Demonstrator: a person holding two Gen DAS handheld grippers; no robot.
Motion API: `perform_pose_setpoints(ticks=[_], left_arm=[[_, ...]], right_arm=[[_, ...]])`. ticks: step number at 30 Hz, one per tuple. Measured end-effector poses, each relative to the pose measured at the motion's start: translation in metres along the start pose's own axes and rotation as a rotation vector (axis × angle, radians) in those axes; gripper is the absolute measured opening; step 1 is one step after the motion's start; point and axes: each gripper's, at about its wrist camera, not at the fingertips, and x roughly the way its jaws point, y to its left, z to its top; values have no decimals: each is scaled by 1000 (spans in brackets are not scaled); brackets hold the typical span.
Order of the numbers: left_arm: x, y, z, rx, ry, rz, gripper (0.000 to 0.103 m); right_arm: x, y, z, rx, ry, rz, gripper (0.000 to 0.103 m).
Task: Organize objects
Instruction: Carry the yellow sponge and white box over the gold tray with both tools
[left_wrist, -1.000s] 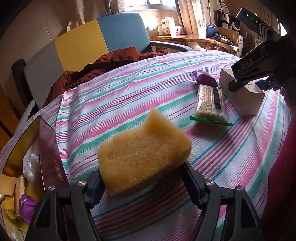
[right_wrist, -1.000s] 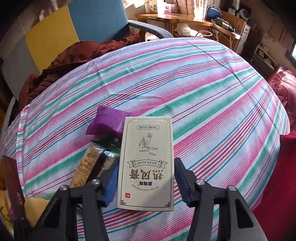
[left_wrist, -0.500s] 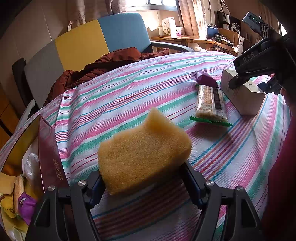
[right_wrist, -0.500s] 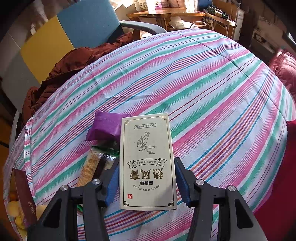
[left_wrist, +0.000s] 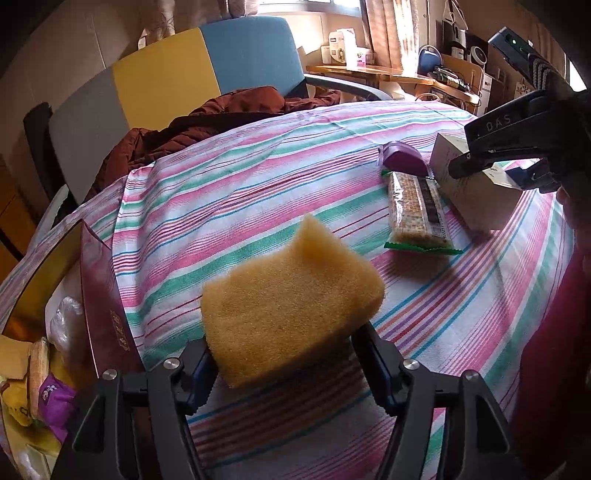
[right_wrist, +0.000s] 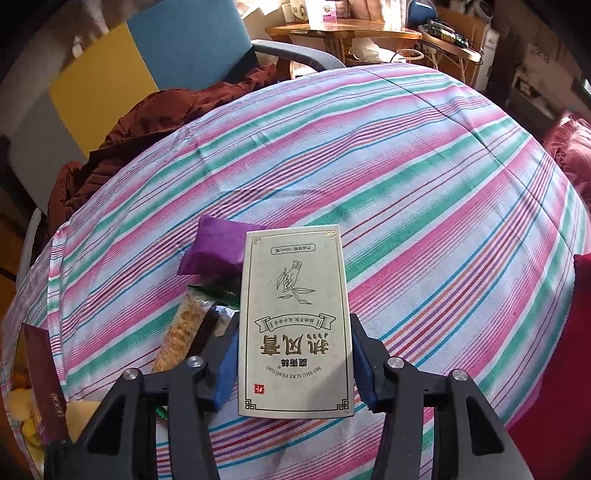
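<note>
A yellow sponge (left_wrist: 291, 310) sits between the blue pads of my left gripper (left_wrist: 286, 354), just above the striped tablecloth. The jaws are closing and both pads press its near end. My right gripper (right_wrist: 293, 365) is shut on a pale upright carton with gold print (right_wrist: 293, 321), its pads on the two long sides and still tightening. In the left wrist view that carton (left_wrist: 476, 199) and the right gripper (left_wrist: 491, 171) are at the far right. A cracker packet (left_wrist: 415, 212) and a purple pouch (left_wrist: 402, 158) lie beside the carton.
An open maroon box (left_wrist: 107, 306) holding snack packets stands at the table's left edge. A brown jacket (left_wrist: 207, 125) is draped over the chair behind the table. A red sleeve (left_wrist: 554, 350) fills the right side. The striped tablecloth (right_wrist: 424, 192) stretches away beyond the carton.
The left jaws have drawn in and now pinch the sponge's near end. The carton stays in the right gripper. Neither hand has shifted much.
</note>
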Motion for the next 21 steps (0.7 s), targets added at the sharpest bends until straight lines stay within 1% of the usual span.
perform_pose_setpoints(ticks=[5,8,13,19,21], left_arm=[[-32,3,7,-22,-55,-28,68],[-53,6,12,-37,-87,-41,68],[-75,16,13,-73,-113,-47,68],[-91,28,9,-105,-135,-37,68],[-95,31,6,-112,-138,-32,69]], right_arm=[[-12,-7,1,46,-44,84,52],[-15,-9,1,68,-49,128,52],[-20,-10,-1,89,-60,186,52],[-19,-7,-3,83,-48,198,52],[-20,-8,-3,93,-49,214,52]])
